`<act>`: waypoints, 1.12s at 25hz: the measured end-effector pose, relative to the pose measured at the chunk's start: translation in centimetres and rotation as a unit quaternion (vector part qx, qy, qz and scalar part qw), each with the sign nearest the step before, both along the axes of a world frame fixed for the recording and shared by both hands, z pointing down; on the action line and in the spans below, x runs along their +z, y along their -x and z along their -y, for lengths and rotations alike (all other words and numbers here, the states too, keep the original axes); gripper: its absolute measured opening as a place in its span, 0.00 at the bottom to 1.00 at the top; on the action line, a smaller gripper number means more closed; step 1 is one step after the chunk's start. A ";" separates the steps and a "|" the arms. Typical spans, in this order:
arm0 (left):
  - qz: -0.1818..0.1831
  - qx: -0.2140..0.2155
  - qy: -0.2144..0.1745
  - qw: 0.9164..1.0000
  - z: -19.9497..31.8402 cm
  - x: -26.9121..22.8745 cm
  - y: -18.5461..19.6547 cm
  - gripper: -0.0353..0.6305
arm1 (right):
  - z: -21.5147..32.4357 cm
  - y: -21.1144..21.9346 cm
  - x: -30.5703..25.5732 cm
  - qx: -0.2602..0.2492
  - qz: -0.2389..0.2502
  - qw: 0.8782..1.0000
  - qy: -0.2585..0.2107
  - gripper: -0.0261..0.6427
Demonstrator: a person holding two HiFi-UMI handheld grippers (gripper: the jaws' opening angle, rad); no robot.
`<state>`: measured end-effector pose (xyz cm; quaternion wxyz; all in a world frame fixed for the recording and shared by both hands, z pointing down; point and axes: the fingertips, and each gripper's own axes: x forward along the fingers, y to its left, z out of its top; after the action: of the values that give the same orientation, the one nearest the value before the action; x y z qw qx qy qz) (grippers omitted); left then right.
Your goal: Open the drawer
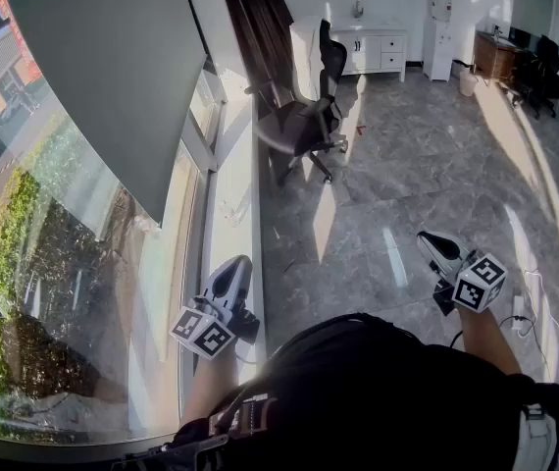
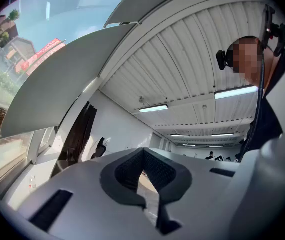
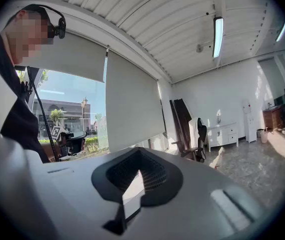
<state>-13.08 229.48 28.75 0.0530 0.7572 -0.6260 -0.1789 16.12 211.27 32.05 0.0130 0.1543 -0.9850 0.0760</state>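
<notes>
"Hands first: how are they held?"

"Both are low in front of me. My left gripper (image 1: 238, 266) sits just beside the window sill (image 1: 235, 155) and tips up a little toward the ceiling. My right gripper (image 1: 431, 242) lies level over the floor (image 1: 427, 165), well apart from the left."

"And the fingers?"

"The left fingers (image 2: 122, 176) are together with nothing between them. The right fingers (image 3: 160, 184) are the same, closed and empty."

"Where are the drawers (image 1: 393, 52)?"

"Far off, against the end wall, in the right half of a white cabinet (image 1: 363, 52). Their fronts look flush, though they are small from here."

"Room to move?"

"Open tiled floor runs between me and the cabinet. An office chair (image 1: 309, 116) stands near the sill on the left side. A water dispenser (image 1: 439, 27) stands just right of the cabinet."
</notes>
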 end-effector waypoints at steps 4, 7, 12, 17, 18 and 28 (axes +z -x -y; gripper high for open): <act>0.002 -0.005 -0.002 1.000 -0.7 -0.7 0.5 0.05 | -0.5 0.5 -0.4 -0.003 -0.004 1.000 0.001 0.03; -0.002 -0.005 0.000 1.000 -1.3 -0.5 0.3 0.05 | -1.1 0.5 -0.1 -0.006 -0.007 1.000 0.002 0.03; 0.000 -0.002 -0.001 1.000 -1.9 -0.6 0.3 0.05 | -1.9 1.2 -0.3 -0.019 0.008 1.000 0.008 0.03; 0.003 0.004 -0.003 1.000 -2.0 -0.9 0.1 0.05 | -2.1 0.9 -0.5 -0.010 0.022 1.000 0.012 0.03; 0.003 0.006 -0.002 1.000 -1.9 -0.9 0.0 0.05 | -2.1 0.6 -0.4 -0.008 0.024 1.000 0.012 0.03; 0.008 0.041 0.002 0.999 0.7 -1.0 -3.7 0.05 | -1.6 -4.0 -0.4 0.022 0.033 0.999 0.016 0.04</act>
<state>-9.35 228.77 27.71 0.0565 0.7837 -0.5951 -0.1689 20.12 212.88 31.63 -0.0192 0.1732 -0.9799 0.0968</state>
